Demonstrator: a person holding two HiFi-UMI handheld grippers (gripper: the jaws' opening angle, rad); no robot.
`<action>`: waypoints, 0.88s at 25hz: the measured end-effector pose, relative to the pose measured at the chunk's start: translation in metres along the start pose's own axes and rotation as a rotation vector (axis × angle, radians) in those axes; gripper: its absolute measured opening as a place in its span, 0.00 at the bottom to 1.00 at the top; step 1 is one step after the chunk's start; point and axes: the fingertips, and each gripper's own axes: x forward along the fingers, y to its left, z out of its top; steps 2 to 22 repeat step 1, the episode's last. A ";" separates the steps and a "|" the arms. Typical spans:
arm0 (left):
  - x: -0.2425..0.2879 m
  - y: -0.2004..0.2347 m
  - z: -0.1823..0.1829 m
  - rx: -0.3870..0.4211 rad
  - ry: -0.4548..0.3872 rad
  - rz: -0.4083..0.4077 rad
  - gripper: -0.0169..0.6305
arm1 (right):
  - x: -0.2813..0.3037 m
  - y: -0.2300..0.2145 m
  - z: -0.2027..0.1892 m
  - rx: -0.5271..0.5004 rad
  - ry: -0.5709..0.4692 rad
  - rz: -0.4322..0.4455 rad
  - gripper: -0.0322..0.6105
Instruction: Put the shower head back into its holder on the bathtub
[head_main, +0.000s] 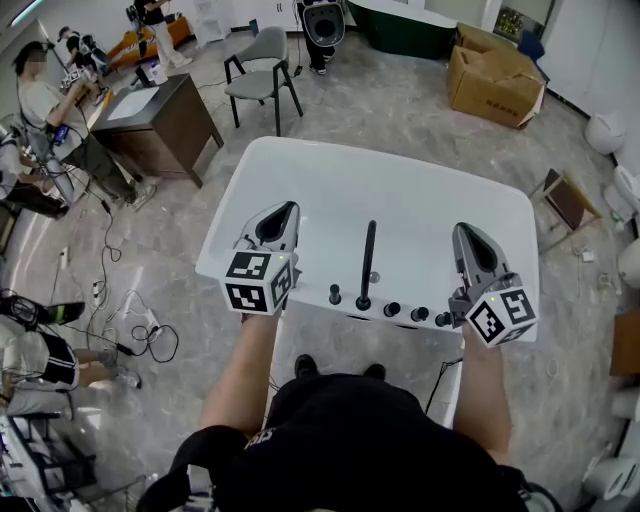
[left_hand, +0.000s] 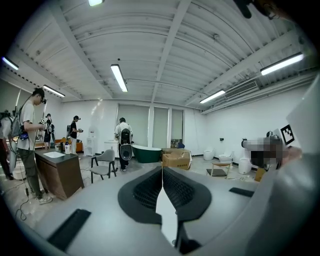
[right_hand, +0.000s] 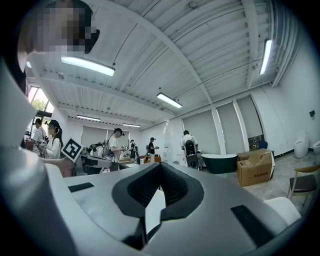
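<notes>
We count one white bathtub (head_main: 300, 150), one black shower head (head_main: 369, 250) upright on its near rim, four black knobs (head_main: 392, 310) beside it. Left gripper (head_main: 287, 210) and right gripper (head_main: 462, 232): both jaws closed, empty.

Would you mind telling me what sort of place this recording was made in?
Most likely an open workshop or test hall, not a home bathroom: the white bathtub stands in mid-floor, a green bathtub and toilets sit further off, and a desk and cardboard box share the room.
</notes>
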 end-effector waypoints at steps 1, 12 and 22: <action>0.000 -0.002 0.000 -0.002 0.000 0.002 0.06 | -0.002 -0.002 0.000 0.000 -0.001 -0.003 0.07; 0.000 -0.002 0.000 -0.002 0.000 0.002 0.06 | -0.002 -0.002 0.000 0.000 -0.001 -0.003 0.07; 0.000 -0.002 0.000 -0.002 0.000 0.002 0.06 | -0.002 -0.002 0.000 0.000 -0.001 -0.003 0.07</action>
